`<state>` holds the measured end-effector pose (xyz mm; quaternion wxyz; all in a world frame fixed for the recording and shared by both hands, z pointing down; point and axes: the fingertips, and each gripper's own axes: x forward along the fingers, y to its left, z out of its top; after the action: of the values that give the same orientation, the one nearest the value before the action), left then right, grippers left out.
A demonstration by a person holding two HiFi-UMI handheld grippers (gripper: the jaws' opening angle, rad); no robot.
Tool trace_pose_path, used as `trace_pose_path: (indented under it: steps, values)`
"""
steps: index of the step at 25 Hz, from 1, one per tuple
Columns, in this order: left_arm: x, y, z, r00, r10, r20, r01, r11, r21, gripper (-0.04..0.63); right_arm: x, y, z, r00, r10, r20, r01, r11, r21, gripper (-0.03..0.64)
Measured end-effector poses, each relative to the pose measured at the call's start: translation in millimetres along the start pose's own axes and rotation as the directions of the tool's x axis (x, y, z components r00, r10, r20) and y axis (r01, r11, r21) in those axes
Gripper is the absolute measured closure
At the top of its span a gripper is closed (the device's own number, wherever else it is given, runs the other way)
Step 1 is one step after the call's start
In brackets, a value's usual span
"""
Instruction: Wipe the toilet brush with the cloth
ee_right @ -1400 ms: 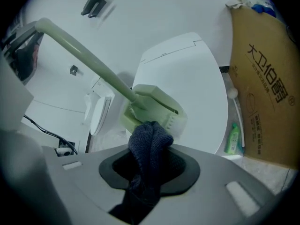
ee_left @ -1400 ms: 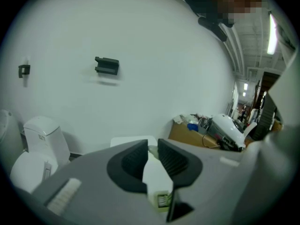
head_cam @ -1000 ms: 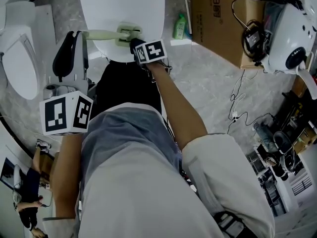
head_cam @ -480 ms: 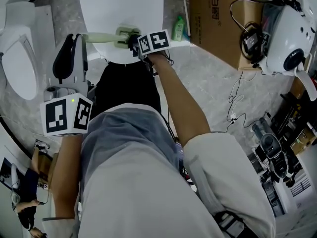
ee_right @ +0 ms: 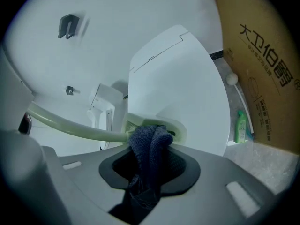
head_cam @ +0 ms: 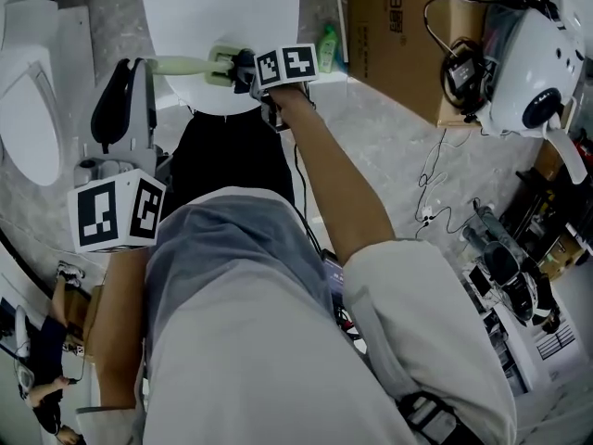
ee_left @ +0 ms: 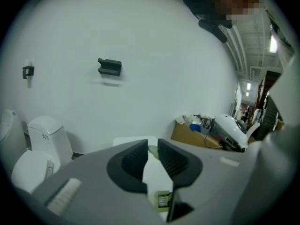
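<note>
A pale green toilet brush (head_cam: 190, 64) is held level over a white rounded tabletop (head_cam: 222, 7). My left gripper (head_cam: 139, 70) is shut on the handle's left end; in the left gripper view its jaws (ee_left: 152, 149) pinch a pale strip. My right gripper (head_cam: 252, 70) is shut on a dark blue cloth (ee_right: 151, 146). It presses the cloth against the brush head (ee_right: 178, 131), where the handle (ee_right: 70, 125) meets it. The cloth hides most of the head in the right gripper view.
A white toilet (head_cam: 28, 91) stands at the left. A cardboard box (head_cam: 389, 26), a green bottle (head_cam: 327, 49) and a white domed machine (head_cam: 537, 72) sit at the right, with cables (head_cam: 435, 193) on the grey floor. A dark bracket (ee_left: 109, 67) hangs on the wall.
My right gripper and the cloth have shifted a little up and away against the brush head. The left gripper keeps its hold on the handle, almost still.
</note>
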<state>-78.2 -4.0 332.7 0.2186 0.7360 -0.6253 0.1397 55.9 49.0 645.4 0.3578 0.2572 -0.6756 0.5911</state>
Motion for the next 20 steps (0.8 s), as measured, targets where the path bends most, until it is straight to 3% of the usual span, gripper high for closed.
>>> trace_pose_path:
  steps: [5,20]
  values:
    - [-1,-4,2,1.0,-0.007,0.017,0.007,1.0,0.007,0.595,-9,14,-1,0.999,0.044,0.008,-0.043,0.997,-0.057,0.507]
    - [2,-5,7,0.999,-0.048,0.015,0.048,0.999,0.003,0.595,-37,32,10,0.993,0.097,0.064,-0.095,0.995,-0.029,0.507]
